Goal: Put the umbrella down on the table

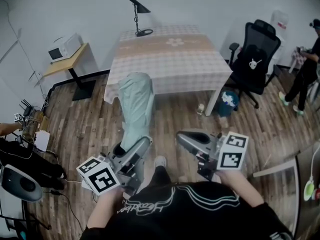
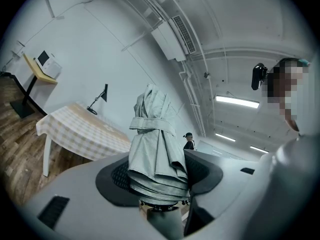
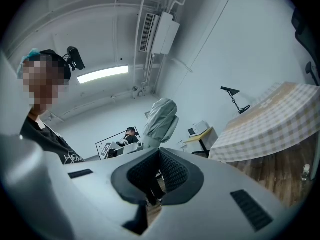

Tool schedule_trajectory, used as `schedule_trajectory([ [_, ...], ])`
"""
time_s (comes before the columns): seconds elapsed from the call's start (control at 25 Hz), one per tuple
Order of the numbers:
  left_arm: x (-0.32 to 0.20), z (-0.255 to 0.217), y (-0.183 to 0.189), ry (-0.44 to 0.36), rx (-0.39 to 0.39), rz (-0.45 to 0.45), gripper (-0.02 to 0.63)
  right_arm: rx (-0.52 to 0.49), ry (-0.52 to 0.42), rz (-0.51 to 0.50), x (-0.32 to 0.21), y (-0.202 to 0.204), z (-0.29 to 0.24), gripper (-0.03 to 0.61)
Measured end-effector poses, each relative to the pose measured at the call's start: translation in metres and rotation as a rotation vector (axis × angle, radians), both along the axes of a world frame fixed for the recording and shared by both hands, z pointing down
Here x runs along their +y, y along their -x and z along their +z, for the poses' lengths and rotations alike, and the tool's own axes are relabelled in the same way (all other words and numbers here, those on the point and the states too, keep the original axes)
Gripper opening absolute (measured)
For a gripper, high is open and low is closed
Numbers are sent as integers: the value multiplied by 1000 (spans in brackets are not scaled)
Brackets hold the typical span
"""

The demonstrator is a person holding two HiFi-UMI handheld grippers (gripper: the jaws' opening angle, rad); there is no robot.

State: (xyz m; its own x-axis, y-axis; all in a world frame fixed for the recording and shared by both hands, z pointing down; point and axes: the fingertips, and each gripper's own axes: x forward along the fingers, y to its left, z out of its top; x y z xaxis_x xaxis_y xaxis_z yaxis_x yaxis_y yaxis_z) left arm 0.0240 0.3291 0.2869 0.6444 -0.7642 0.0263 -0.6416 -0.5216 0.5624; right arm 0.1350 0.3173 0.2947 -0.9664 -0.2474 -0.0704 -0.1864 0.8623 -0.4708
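Held the folded umbrella (image 1: 136,104) by its base in the left gripper (image 1: 134,148), pads clamped on the fabric. Pointed its long axis ahead at the table's (image 1: 165,59) near left corner, short of it. Had the right gripper (image 3: 159,154) closed, empty, alongside.

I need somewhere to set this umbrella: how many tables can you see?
2: the cloth-covered table straight ahead, and a small wooden desk by the left wall, holding a microwave. The dark surface at the right edge might be a third.
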Motion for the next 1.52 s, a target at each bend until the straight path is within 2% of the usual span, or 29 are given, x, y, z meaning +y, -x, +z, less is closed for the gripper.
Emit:
schedule_trajectory([
  [0.48,-76,13,21,44,8,25,236,18,55,31,-73,19,12,12],
  [0.76,-151,7,53,83,-3,36,236,33,119,39,-147,55,5,12],
  [0.92,-188,20,68,102,-4,38,236,40,140,43,-183,71,16,12],
  [1.16,-220,38,80,108,0,45,236,47,138,58,-215,82,29,12],
  [1.36,-299,35,111,131,-4,48,236,49,164,85,-299,108,25,12],
  [1.52,-336,42,128,139,-18,51,236,51,178,101,-339,121,33,12],
])
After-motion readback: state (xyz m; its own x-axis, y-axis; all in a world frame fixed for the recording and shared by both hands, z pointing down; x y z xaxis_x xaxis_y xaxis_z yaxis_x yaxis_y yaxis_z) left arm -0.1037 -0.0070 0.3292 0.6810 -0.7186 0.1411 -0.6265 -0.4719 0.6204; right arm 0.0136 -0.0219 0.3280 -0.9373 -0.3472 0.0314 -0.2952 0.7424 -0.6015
